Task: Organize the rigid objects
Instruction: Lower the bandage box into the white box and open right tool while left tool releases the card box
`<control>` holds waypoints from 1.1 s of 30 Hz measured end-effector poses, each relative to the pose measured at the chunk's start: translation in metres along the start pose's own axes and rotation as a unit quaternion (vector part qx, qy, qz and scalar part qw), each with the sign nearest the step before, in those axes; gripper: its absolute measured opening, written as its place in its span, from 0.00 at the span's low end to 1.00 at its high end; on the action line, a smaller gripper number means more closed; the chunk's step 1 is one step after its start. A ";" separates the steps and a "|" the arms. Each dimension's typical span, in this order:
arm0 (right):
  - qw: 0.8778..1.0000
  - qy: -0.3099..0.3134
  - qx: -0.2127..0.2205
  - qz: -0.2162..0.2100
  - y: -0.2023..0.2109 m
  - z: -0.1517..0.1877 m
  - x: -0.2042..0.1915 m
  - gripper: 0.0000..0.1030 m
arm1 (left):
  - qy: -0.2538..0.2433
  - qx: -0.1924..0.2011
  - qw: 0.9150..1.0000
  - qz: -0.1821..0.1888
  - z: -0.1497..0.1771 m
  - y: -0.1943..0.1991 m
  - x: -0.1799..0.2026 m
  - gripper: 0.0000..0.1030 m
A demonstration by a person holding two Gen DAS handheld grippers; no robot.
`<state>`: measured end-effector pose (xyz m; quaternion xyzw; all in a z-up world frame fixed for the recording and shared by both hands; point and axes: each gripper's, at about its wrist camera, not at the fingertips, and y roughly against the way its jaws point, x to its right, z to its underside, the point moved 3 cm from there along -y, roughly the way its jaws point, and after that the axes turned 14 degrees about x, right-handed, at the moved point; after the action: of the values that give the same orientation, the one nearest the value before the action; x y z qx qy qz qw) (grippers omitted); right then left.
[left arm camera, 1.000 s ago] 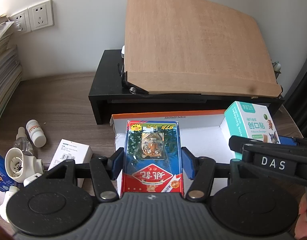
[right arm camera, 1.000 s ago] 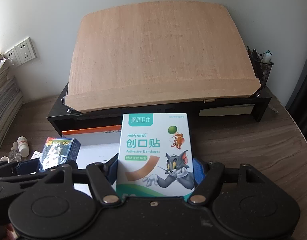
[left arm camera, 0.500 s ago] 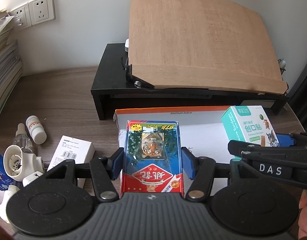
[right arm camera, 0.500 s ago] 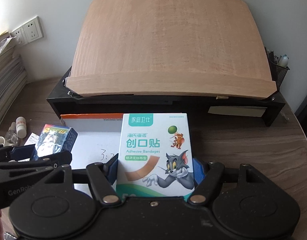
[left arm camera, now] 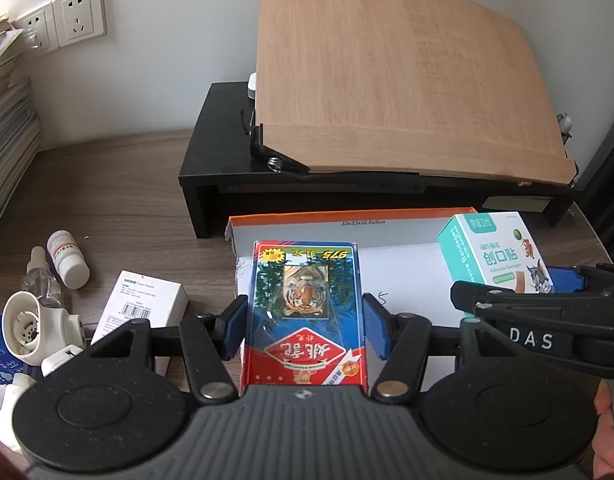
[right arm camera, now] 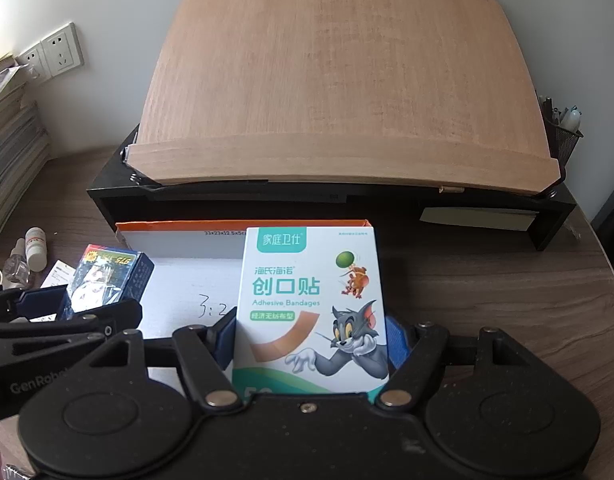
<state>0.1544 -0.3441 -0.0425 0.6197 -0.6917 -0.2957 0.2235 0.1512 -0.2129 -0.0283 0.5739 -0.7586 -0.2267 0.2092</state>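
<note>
Meanwhile, over a wooden desk (right arm camera: 487,292), left tongs (left arm camera: 305,320) clasp cards (left arm camera: 305,304); right tongs (right arm camera: 311,340) clasp bandages (right arm camera: 311,300).

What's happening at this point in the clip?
A person holds a gripper in each hand. The left gripper is shut on a playing-card box, and the right gripper is shut on a bandage box. Both are held above a shallow white carton on the desk; neither is set down yet.
</note>
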 end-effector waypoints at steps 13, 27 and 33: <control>1.000 -0.003 0.003 0.001 -0.006 0.000 -0.001 0.82 | 0.006 -0.008 1.000 0.001 -0.001 -0.006 -0.002 0.58; 0.997 -0.033 0.046 0.048 0.035 -0.002 0.017 0.83 | 0.000 -0.016 0.999 0.029 0.002 -0.018 0.013 0.58; 0.996 -0.039 0.048 0.059 0.051 0.004 0.017 0.83 | -0.001 -0.004 0.999 0.048 -0.004 -0.010 0.026 0.74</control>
<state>0.1126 -0.3575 -0.0118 0.5760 -0.7485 -0.2728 0.1833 0.1548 -0.2403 -0.0290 0.5358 -0.7847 -0.2196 0.2211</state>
